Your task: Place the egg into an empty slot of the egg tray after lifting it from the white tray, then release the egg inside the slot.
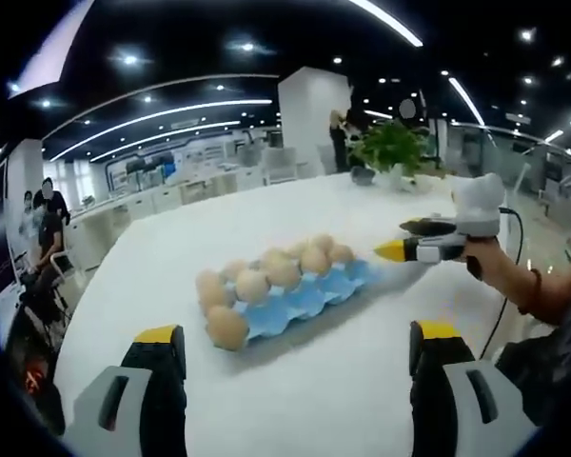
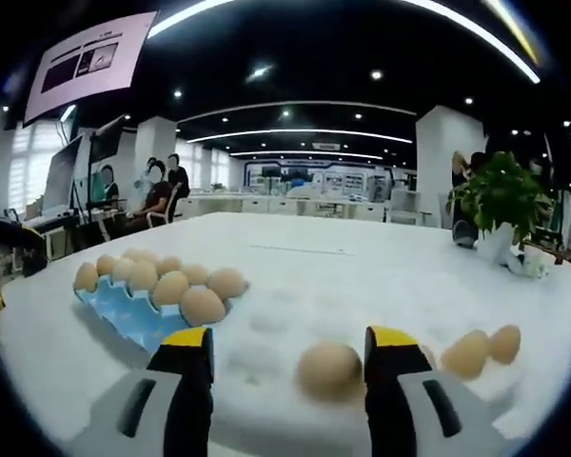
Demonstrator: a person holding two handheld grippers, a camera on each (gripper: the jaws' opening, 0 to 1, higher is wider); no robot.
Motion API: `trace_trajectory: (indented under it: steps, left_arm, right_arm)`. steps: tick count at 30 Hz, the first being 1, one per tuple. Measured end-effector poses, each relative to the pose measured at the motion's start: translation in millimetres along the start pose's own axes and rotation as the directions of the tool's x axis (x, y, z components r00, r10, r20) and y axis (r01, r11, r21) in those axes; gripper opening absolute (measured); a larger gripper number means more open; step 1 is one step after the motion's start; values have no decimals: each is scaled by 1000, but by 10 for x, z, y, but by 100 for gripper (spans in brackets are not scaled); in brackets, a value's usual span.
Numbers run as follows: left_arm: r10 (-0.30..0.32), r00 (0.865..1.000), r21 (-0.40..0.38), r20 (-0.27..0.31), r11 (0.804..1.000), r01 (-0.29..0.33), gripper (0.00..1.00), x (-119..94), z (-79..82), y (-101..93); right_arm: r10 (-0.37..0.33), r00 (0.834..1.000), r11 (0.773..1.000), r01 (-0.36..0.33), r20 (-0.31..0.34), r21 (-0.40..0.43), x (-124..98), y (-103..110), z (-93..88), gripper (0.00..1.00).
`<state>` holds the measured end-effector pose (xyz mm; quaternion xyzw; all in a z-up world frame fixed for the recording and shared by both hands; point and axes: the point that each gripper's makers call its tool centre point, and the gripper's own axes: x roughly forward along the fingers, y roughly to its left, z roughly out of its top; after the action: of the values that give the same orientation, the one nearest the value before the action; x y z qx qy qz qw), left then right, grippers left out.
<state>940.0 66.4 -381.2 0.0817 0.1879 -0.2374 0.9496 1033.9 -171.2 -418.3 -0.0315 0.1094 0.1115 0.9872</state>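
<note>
A tan egg lies on the bumpy white tray, between the jaws of my right gripper. The jaws stand open, with the egg close to the right one and a clear gap on its left. Two more eggs rest to the right on the same tray. The blue egg tray, holding several eggs, sits to the left. In the left gripper view that blue tray lies mid-table, with the right gripper at its far right end. My left gripper is open with nothing in it, short of the tray.
A potted plant stands at the table's far side, also seen as the plant at the right. Seated people and desks are beyond the table's left edge. A person's arm holds the right gripper.
</note>
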Motion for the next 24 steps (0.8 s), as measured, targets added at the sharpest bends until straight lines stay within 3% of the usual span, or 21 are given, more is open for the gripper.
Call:
trace_trajectory:
  steps: [10, 14, 16, 19, 24]
  left_arm:
    - [-8, 1000, -11, 5, 1000, 9, 100, 47, 23, -6]
    - [-8, 1000, -9, 15, 1000, 8, 100, 46, 64, 0]
    - [-6, 1000, -9, 18, 1000, 6, 100, 41, 78, 5]
    - [-4, 1000, -6, 16, 1000, 4, 100, 39, 80, 12]
    - [-11, 1000, -10, 14, 1000, 11, 100, 56, 70, -4]
  right_arm:
    - [-31, 999, 999, 31, -14, 6, 2, -90, -55, 52]
    - [-90, 995, 996, 90, -41, -9, -21, -164, -102, 42]
    - [-100, 992, 992, 105, -75, 66, -41, -169, -138, 41]
    - [-108, 991, 993, 110, -76, 29, -21, -175, -117, 41]
    - [-121, 989, 991, 126, -88, 49, -32, -211, -126, 38]
